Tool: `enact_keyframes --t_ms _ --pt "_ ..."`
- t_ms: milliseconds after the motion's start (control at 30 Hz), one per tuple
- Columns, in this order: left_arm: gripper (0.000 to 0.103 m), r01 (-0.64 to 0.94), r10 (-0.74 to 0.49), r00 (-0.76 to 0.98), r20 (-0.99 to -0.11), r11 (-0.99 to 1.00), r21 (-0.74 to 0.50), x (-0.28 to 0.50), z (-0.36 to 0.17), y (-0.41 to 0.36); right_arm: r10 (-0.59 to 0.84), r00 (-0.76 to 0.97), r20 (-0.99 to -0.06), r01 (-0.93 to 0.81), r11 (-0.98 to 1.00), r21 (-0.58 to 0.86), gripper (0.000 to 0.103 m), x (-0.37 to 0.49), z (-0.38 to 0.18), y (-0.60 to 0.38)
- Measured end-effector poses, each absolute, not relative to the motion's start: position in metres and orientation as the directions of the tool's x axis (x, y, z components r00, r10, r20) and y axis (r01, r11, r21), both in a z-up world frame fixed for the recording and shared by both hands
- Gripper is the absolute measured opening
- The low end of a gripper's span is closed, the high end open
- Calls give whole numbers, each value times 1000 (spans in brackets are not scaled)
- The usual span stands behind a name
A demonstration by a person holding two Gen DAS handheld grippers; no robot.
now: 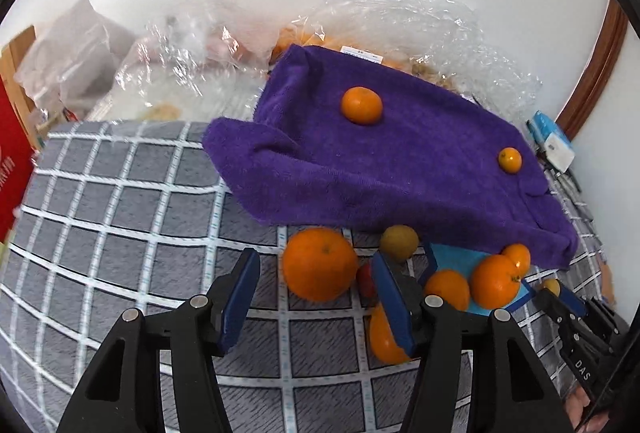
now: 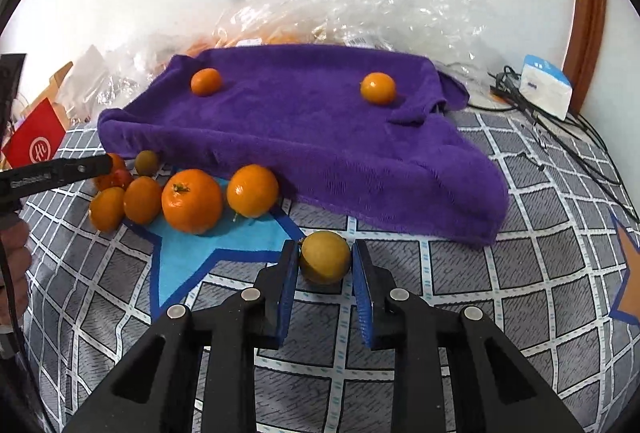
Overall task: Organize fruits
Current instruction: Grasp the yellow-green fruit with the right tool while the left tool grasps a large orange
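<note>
Right gripper [image 2: 325, 257]: its blue pads are sitting clamped on a yellow-green fruit [image 2: 325, 261], which is lying on the grey checked cloth [image 2: 460, 273] just in front of the purple towel's hanging edge.
Left gripper [image 1: 316, 289]: its jaws are standing apart with nothing pressed between them — a large orange [image 1: 319, 263] is lying just beyond the gap, and another orange [image 1: 382, 337] is showing partly behind the right pad.
Purple towel [image 2: 320, 129]: it is draping over something raised, forming a shallow platform; what is underneath cannot be seen.
On the towel: two small oranges are sitting well apart — one near the left [image 2: 205, 81], one near the right [image 2: 377, 87].
Loose fruit pile: in the right wrist view, several oranges [image 2: 192, 201] are crowding together on the blue star patch [image 2: 208, 249] at the towel's front edge, with a small dull green fruit [image 2: 146, 161] and a bit of red fruit [image 2: 122, 177] behind them.
Plastic bags [image 2: 360, 5]: clear crumpled bags are lying against the wall behind the towel, and orange fruit is showing through one of them; a count cannot be made.
White box [image 2: 546, 87]: it is sitting at the far right beside black cables [image 2: 560, 125].
Red packet [image 2: 38, 143]: it is lying at the far left edge.
</note>
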State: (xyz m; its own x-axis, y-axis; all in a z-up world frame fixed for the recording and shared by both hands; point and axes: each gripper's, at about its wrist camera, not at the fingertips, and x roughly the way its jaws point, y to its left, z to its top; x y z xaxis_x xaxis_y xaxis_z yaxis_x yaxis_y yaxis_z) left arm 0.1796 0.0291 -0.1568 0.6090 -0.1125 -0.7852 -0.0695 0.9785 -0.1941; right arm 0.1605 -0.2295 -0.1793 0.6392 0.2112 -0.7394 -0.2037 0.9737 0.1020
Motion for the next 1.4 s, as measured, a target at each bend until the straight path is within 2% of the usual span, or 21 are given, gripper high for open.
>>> enact_keyframes --t_ms 33,133,300,433,600,700,767,933,1000,1067,1133,1300,1400 --pt "45 -65 -127 610 -782 976 -209 180 -158 30 220 643 -734 -211 972 106 27 160 -179 -229" --pt "38 -58 -164 632 -758 964 -258 176 -161 35 216 633 -744 -214 972 100 27 161 -180 -227" --pt "37 -74 -202 646 -737 943 -324 168 -159 46 199 634 -747 -194 976 96 27 161 -182 -228" --pt "36 -95 -146 671 -727 955 -280 164 -153 48 161 625 -764 -158 984 78 26 165 -185 -229" --pt "37 -92 -134 669 -731 961 -261 165 -155 44 157 619 -769 -151 985 80 26 167 -186 -231" --pt "44 -91 -134 664 -736 962 -258 166 -156 44 149 619 -771 -155 986 66 28 167 -187 -229" --pt "54 -88 -147 651 -745 960 -267 167 -160 43 146 620 -771 -157 986 61 28 167 -187 -228" --pt "56 -60 -187 626 -757 957 -285 171 -167 36 170 633 -755 -175 982 75 27 163 -184 -227" --pt "52 -54 -179 637 -750 960 -274 169 -166 33 170 639 -750 -168 983 79 27 162 -183 -228" --pt "38 -30 -194 641 -742 960 -277 168 -165 31 174 640 -749 -161 983 90 27 162 -183 -231" --pt "33 -6 -215 641 -737 959 -284 167 -162 30 177 641 -747 -155 983 100 27 162 -183 -233" --pt "33 -21 -225 634 -740 951 -307 168 -164 34 171 624 -763 -149 984 98 27 165 -186 -234" --pt "36 -12 -236 606 -760 952 -305 169 -169 30 164 623 -765 -152 985 88 27 165 -186 -233"
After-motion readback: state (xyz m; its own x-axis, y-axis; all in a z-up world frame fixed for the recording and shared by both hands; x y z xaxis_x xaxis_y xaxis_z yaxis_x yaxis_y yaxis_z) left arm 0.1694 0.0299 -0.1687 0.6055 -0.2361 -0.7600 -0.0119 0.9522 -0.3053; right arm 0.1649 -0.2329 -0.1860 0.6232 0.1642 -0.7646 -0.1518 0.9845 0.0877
